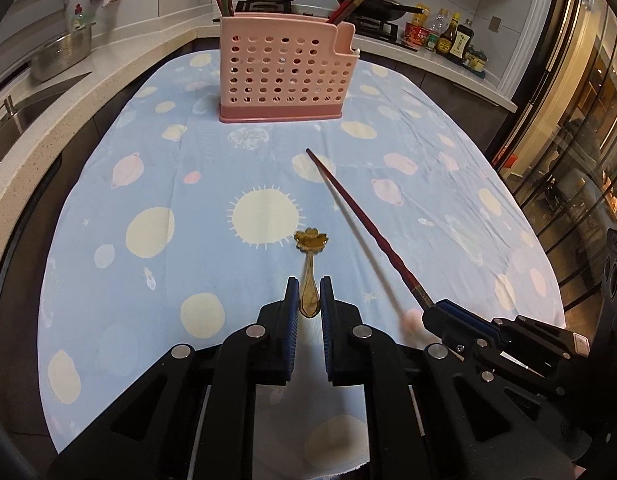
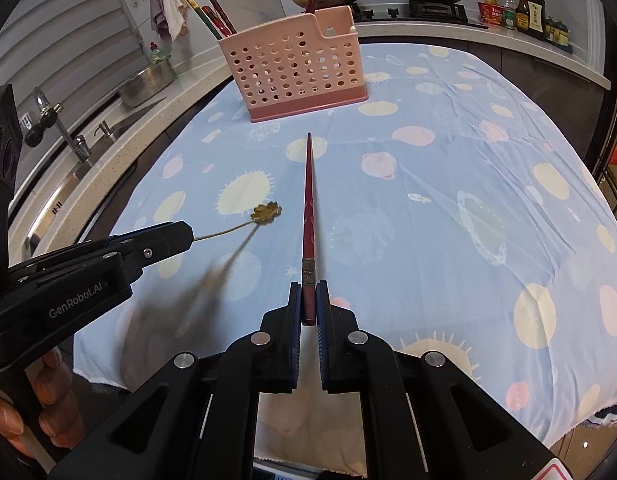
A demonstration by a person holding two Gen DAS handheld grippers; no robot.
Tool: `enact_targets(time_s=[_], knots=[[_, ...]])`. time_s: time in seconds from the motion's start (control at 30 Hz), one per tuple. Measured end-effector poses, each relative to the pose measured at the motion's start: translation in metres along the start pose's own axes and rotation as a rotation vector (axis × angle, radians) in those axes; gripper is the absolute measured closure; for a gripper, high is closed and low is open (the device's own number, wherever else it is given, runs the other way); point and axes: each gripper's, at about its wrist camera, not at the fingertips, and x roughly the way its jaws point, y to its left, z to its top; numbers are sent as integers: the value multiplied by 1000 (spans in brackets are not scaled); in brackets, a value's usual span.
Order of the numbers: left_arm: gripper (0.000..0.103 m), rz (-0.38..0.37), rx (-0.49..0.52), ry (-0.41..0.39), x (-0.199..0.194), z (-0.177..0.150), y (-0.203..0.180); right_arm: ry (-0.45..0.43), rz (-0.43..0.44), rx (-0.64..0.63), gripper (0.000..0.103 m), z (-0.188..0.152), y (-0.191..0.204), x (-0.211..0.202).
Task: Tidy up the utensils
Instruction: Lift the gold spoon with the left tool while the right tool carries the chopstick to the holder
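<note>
My right gripper (image 2: 308, 304) pinches the thick end of a dark red chopstick (image 2: 308, 200), its long axis running straight out from the jaws toward twelve o'clock, the tapered tip aimed at the pink holder (image 2: 304, 76) ahead on the table. My left gripper (image 1: 309, 296) is closed on the handle of a slim brass spoon (image 1: 309, 272), whose flower-shaped bowl points the same way. In the left view the holder sits at about eleven o'clock, well apart from both tools. It is rigid perforated plastic with a darker base, other chopsticks already standing in its end compartments. The spoon is thin glossy metal; the chopstick looks lacquered, with a metal band. The planet-print cloth (image 1: 148, 200) lies soft and slightly creased
</note>
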Motion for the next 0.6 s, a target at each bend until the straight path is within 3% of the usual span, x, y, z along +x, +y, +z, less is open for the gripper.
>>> enact_targets(time_s=[0.37,0.47,0.6], knots=[[94,15,-1,-67,-23,32,1,-97,42,16,96,34,5,-31],[102,17,2,-81,-27,41,3,-124,46,15,96,44,5,-38],[102,16,14,-104,-30,53,2,-161,49,8,96,59,6,-45]])
